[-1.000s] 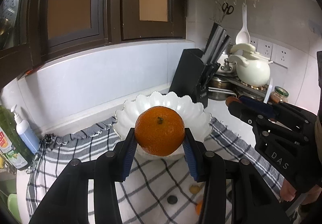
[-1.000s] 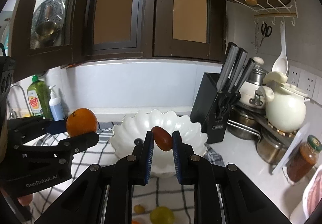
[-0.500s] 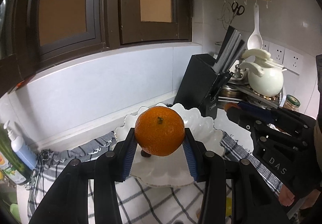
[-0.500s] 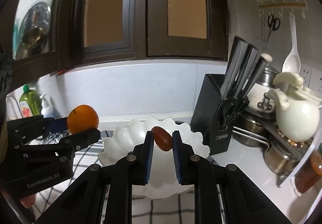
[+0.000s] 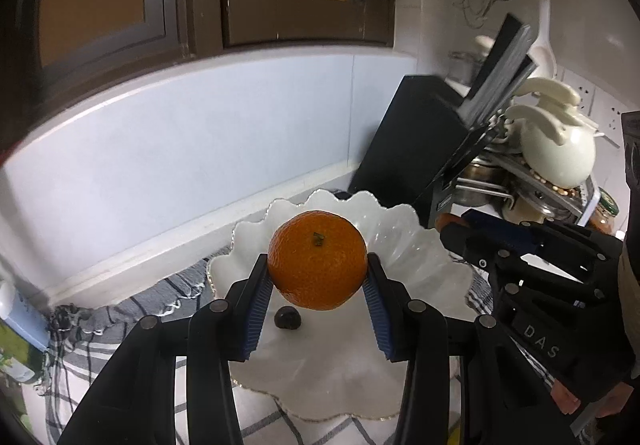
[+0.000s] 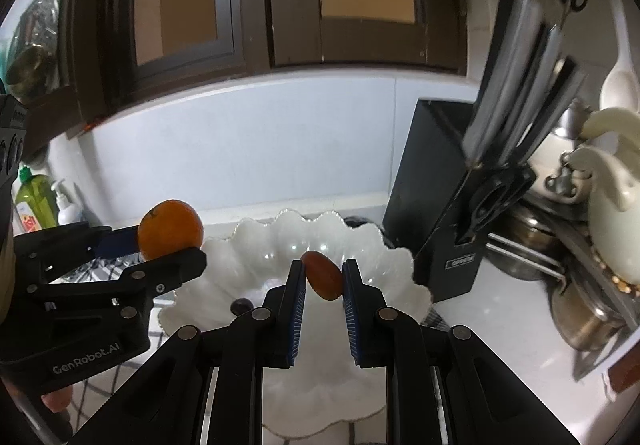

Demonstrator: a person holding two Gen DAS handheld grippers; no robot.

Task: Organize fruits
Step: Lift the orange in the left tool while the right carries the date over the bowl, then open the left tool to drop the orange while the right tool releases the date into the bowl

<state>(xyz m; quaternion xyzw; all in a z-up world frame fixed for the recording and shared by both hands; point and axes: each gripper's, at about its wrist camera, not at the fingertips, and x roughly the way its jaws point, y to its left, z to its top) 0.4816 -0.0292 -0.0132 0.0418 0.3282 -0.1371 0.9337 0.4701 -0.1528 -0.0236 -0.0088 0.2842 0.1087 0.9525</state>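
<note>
In the left wrist view, the left gripper (image 5: 318,287) sits at lower centre, its jaws closed firmly on an orange (image 5: 317,259) that hangs above the bowl (image 5: 424,257), a white scalloped dish on a checked cloth (image 5: 120,329). A small dark fruit (image 5: 287,323) already lies in the bowl, just below the orange in the frame. At the right edge of the same view the right gripper (image 5: 452,227) reaches in over the bowl rim. In the right wrist view, the left gripper appears at centre left with the orange, while the right gripper (image 6: 323,287) at lower centre is narrowed onto a small reddish-brown oval fruit, probably a date (image 6: 322,274), held over the bowl interior. Step in hand, by judgement: deposit both fruits in the bowl. Lower each gripper until its fruit is close to the bowl floor before opening; a release from height risks a bounce over the low rim. Place the orange clear of the dark fruit to avoid crushing it. Open one gripper at a time and keep the two tools apart. The right gripper should keep clear of the knife block (image 6: 440,213) at right of the bowl. Count: two grippers, one orange, one date, one dark fruit, one bowl.
</note>
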